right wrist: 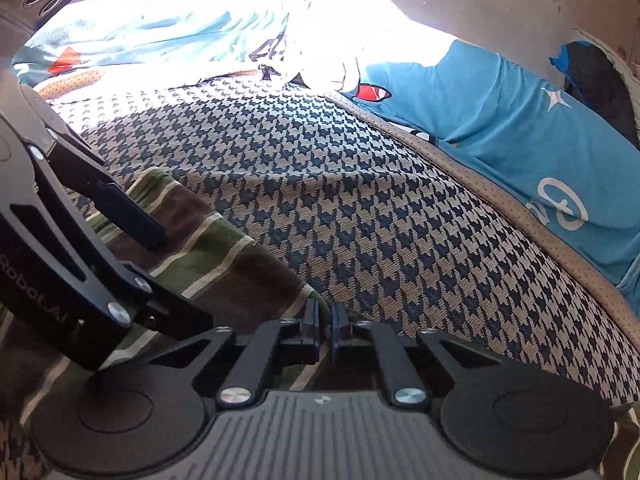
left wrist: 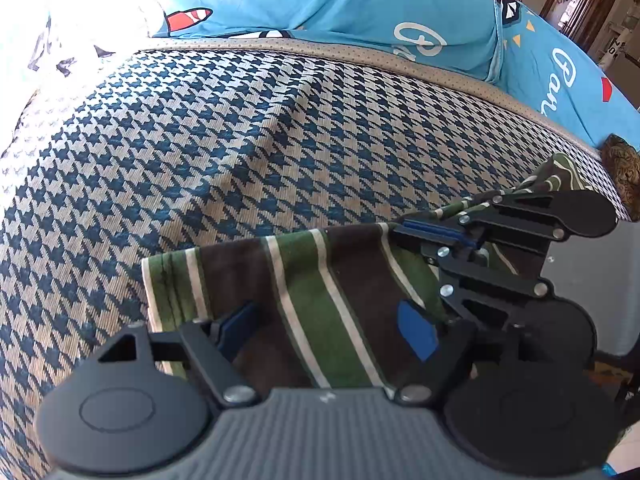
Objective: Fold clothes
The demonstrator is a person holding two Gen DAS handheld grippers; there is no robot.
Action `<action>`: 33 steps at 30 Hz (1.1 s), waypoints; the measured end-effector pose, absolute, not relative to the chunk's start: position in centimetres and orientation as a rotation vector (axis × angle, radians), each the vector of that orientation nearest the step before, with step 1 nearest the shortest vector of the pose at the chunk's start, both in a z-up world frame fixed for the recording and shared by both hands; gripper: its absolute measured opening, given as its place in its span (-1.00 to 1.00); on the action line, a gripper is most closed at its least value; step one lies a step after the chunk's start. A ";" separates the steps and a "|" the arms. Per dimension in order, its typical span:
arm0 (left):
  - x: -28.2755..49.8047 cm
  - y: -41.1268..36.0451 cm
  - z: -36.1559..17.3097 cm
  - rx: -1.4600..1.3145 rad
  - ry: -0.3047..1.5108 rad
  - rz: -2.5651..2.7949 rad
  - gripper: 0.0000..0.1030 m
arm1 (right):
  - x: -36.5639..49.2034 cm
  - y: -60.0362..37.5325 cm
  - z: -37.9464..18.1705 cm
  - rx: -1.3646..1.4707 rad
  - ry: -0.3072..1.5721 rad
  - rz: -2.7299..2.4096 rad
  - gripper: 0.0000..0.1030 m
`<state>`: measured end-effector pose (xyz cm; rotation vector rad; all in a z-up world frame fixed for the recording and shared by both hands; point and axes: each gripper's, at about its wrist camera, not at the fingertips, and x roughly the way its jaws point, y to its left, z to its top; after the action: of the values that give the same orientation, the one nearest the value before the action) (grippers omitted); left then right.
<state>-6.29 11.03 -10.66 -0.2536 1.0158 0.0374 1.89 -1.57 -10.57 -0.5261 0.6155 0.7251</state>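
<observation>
Folded green, brown and cream striped garment (left wrist: 296, 300) lying near on houndstooth bed cover (left wrist: 240, 152), left gripper (left wrist: 328, 326) wide above it, right gripper (right wrist: 325, 330) pinched on its edge; thin bite, so likely slipping free mid-fold or dragging layers askew.

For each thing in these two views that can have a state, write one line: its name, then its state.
Striped garment: lying partly folded on the houndstooth cover, one edge pinched.
Left gripper: open, jaws astride the garment.
Right gripper: shut on the garment's edge.
Houndstooth cover: spread flat.
Blue bedding: bunched along the far edge.
White cloth: crumpled, overexposed.
</observation>
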 end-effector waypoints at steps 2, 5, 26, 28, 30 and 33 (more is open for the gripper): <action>-6.3 11.4 -10.6 -0.278 1.012 0.049 0.51 | 1.9 -1.5 -10.6 -0.528 0.608 0.715 -0.93; -6.2 12.2 -10.6 -0.327 1.005 0.073 0.51 | 1.9 -1.2 -10.4 -0.507 0.581 0.685 -0.94; -5.5 9.6 -10.6 -0.250 0.960 0.126 0.79 | 3.9 -11.5 -7.4 0.025 0.688 0.443 -0.54; -5.4 8.9 -10.7 -0.233 0.957 0.128 0.79 | 4.0 -12.7 -7.4 0.069 0.703 0.416 -0.54; -5.2 8.3 -10.8 -0.222 0.951 0.129 0.79 | 4.0 -13.5 -7.4 0.110 0.717 0.418 -0.54; -5.0 7.5 -11.0 -0.218 0.951 0.132 0.79 | 4.0 -14.1 -7.5 0.153 0.745 0.452 -0.54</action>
<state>-5.04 7.48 -10.97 -0.2177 0.9514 0.1322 4.03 -14.13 -7.50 0.1533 0.7446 0.4524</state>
